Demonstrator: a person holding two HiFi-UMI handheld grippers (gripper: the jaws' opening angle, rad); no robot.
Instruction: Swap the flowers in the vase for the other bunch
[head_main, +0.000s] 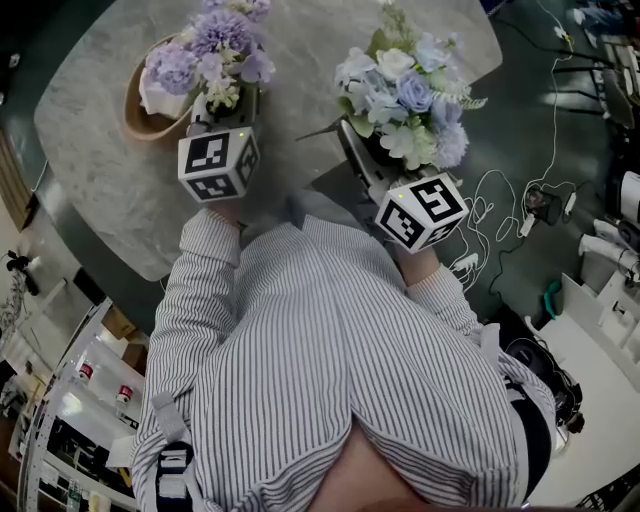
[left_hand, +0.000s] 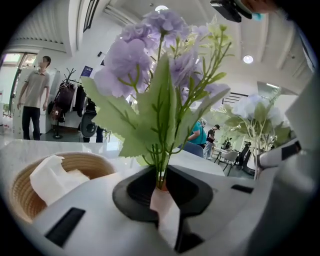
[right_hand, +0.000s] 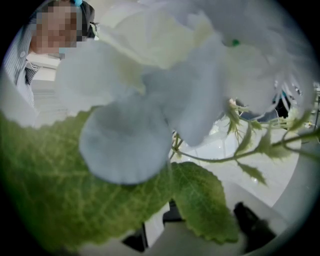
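Left tool (left_hand: 161, 191) clamps purple bunch (left_hand: 160, 65), right tool (right_hand: 160, 227) clamps blue bunch (head_main: 405, 90). Swap looks midway (vase unseen); insertion not yet done.

I stand at a grey marbled stone table (head_main: 100, 170); white cables (head_main: 490, 185) cross the dark floor (head_main: 520, 90); a round ceiling lamp (left_hand: 248, 59) glows.

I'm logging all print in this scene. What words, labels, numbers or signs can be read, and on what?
No text can be read.
Left cube, right cube: black-and-white square patterns only, no letters.
Labels on the shelf containers: too small to read.
Dark sign by the coat rack: too small.
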